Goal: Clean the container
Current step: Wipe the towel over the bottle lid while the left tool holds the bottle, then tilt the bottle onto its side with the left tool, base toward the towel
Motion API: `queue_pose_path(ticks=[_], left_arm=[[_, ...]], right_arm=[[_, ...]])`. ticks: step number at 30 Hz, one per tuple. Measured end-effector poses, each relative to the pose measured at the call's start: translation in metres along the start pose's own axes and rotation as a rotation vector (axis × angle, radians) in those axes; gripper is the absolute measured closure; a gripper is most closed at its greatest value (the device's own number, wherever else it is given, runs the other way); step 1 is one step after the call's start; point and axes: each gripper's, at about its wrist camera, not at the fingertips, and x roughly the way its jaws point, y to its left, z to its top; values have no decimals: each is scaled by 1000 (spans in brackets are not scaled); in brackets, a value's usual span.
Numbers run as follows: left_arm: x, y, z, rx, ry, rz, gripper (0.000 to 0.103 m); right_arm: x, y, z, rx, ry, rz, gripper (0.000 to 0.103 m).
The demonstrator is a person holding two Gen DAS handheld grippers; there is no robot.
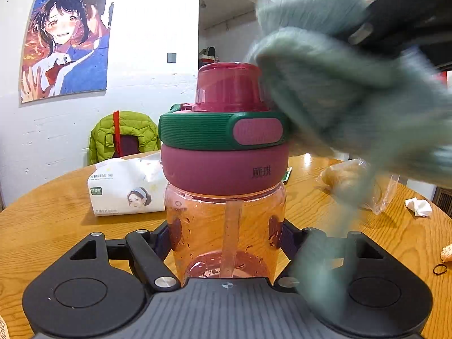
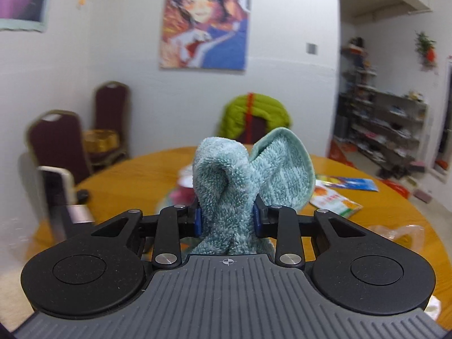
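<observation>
A clear pink bottle (image 1: 226, 226) with a magenta cap and a green collar stands upright on the round wooden table (image 1: 56, 220). My left gripper (image 1: 226, 236) is shut on its lower body, one pad on each side. A teal fluffy cloth (image 1: 339, 96), blurred, presses against the cap's right side; the right gripper's dark body shows at the top right. In the right wrist view my right gripper (image 2: 227, 220) is shut on the bunched teal cloth (image 2: 240, 180), which sticks up and hides the bottle apart from a pink blur beside it.
A tissue pack (image 1: 127, 189) lies behind the bottle on the left. A plastic bag (image 1: 356, 180), a crumpled tissue (image 1: 419, 206), a hair band (image 1: 440, 269) and an orange piece lie to the right. Snack packets (image 2: 336, 197) lie on the table. Chairs (image 2: 59, 141) stand around it.
</observation>
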Motion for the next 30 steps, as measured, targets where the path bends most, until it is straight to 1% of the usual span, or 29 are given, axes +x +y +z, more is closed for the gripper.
queue_pose_path(ticks=[2, 6, 8, 10, 11, 15, 17, 21, 22, 24, 30], left_arm=[[0, -1, 0, 6, -2, 7, 32], [-1, -2, -1, 11, -1, 9, 32], [-1, -1, 0, 8, 1, 3, 32], [-1, -1, -1, 13, 1, 2, 32], [-1, -1, -1, 12, 1, 2, 32], [-2, -1, -1, 9, 0, -2, 32], [-2, -1, 0, 8, 1, -4, 32], [-2, 1, 0, -7, 5, -6, 32], [-1, 5, -1, -45, 7, -15, 33], [1, 15, -5, -141, 12, -40, 33], [8, 46, -16, -431, 26, -114, 32]], right_arm=[[-9, 10, 0, -14, -19, 61, 70], [8, 26, 11, -40, -24, 83, 70], [17, 33, 18, -68, -41, 86, 70], [27, 37, 28, -89, -57, 58, 70], [33, 36, 33, -89, -59, 29, 70], [61, 15, 43, -34, -23, -93, 70], [68, -3, 38, 33, 15, -113, 70], [64, -33, 16, 105, 62, -172, 70], [60, -40, 10, 125, 67, -177, 70], [49, -56, -1, 189, 71, -158, 70], [23, -82, -37, 304, 80, -35, 70]])
